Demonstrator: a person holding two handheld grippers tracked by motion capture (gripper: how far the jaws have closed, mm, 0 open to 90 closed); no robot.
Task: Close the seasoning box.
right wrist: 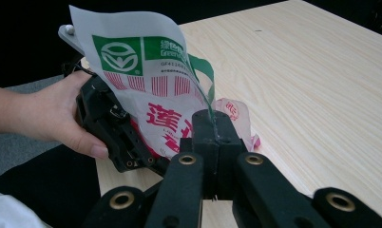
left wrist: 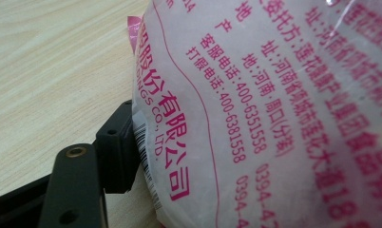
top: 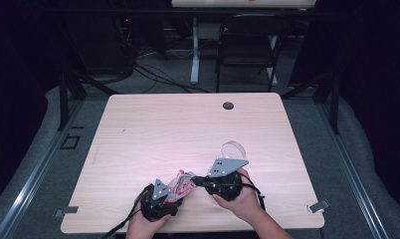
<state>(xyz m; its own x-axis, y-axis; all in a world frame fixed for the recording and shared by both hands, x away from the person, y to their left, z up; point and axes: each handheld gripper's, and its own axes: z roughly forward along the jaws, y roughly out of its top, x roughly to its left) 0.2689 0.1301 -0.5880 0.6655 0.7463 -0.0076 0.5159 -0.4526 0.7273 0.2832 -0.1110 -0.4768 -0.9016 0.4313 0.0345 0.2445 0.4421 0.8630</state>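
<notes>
Plastic packet (right wrist: 151,90) held above near table (top: 188,129) edge, between both tongs. Right tongs (right wrist: 212,137) clamped on packet's film edge. Left tongs (top: 164,195) grip its body. Likely light, soft, slippery, crinkly; best pinched at sealed edge, gently.

Plastic bag (left wrist: 274,118): pink "CO., LTD.", "400-6351558", "400-6381558"; green "Green" logo.

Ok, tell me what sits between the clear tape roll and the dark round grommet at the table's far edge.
Nothing: in the high view, bare pale wooden tabletop lies between the clear tape roll and the dark round grommet.
</notes>
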